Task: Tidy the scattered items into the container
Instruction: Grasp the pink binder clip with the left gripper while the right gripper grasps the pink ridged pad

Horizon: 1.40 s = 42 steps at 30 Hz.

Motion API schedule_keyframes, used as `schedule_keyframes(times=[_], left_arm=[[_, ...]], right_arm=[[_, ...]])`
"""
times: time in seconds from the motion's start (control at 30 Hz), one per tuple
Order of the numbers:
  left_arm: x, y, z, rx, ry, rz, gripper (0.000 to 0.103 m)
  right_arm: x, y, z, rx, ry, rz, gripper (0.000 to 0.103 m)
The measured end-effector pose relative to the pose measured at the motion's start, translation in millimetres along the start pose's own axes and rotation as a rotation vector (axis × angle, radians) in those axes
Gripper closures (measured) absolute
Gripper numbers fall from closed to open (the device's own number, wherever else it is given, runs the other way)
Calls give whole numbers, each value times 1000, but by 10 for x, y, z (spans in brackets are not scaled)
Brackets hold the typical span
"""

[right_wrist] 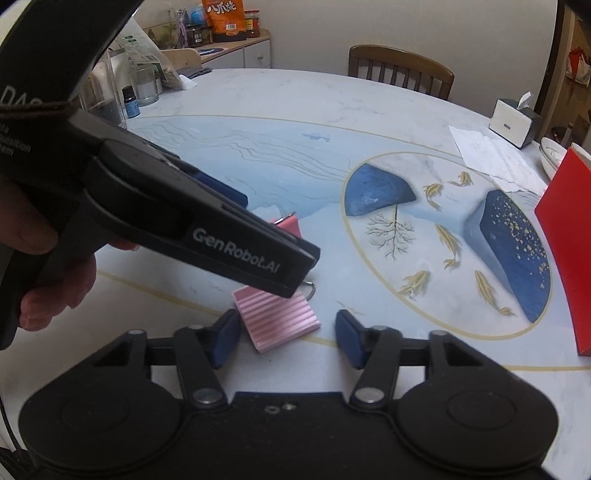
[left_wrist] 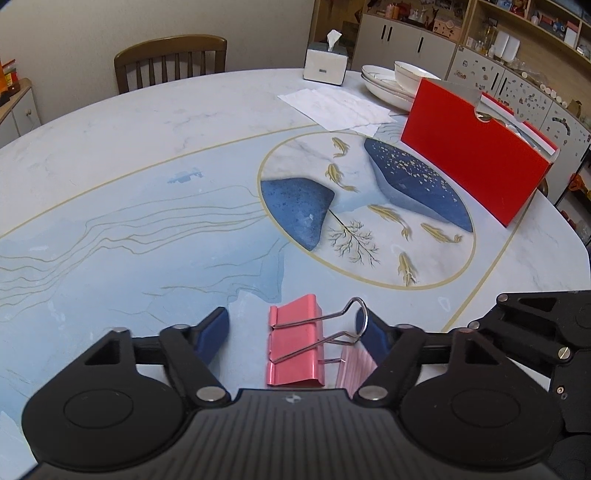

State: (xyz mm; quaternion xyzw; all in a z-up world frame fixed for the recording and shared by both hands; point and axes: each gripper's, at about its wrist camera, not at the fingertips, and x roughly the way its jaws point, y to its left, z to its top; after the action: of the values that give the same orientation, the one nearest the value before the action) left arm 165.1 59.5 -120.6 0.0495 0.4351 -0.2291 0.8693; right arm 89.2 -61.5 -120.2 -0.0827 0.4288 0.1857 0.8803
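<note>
Left wrist view: the left claw [left_wrist: 293, 334] stands apart, and the pink binder clip [left_wrist: 295, 349] lies on the table [left_wrist: 147, 206] right between its blue pads [left_wrist: 213, 334]. The clip's long axis runs away from the camera, along the fingers, and its wire handles point toward the right pad, the upper loop just touching or nearly touching it. A pink ribbed block [left_wrist: 354, 369] lies just beside the clip, against the right finger. The red box [left_wrist: 476, 162], open at the top, stands well apart, ahead and to the right. I judge it the container, and the left claw the one placed to take the clip. No readable writing here; the label on the tissue box [left_wrist: 325, 61] is too small.

Right wrist view: the right claw [right_wrist: 284, 338] is also spread wide, holding nothing. The pink ribbed block [right_wrist: 277, 321] lies between its pads, closer to the left one, turned at a slant. The clip is mostly hidden behind the left claw's body, which crosses the view and reads "GenRobot.AI". The red box [right_wrist: 565, 251] stands at the right edge. An orange packet [right_wrist: 223, 18] on the far cabinet carries Chinese characters.
</note>
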Motion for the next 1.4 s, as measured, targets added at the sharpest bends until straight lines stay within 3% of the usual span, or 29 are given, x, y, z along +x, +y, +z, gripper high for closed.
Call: schedule_keyframes(times=[0.07, 0.33, 0.53, 0.97, 1.4], left_arm=[[5, -4, -7, -2, 6, -3, 38], [11, -53, 2, 9, 11, -8, 52], [7, -80, 11, 11, 15, 12, 71], [-9, -123, 5, -11, 23, 17, 72], [-60, -443, 105, 6, 48, 27, 72]], right_arm=[[-5, -17, 2, 2, -3, 1, 56], [-41, -63, -33, -8, -1, 2, 57], [-100, -209, -92, 17, 4, -22, 58], [-311, -660, -256, 123, -14, -90, 58], [-627, -1041, -344, 182, -48, -119, 57]])
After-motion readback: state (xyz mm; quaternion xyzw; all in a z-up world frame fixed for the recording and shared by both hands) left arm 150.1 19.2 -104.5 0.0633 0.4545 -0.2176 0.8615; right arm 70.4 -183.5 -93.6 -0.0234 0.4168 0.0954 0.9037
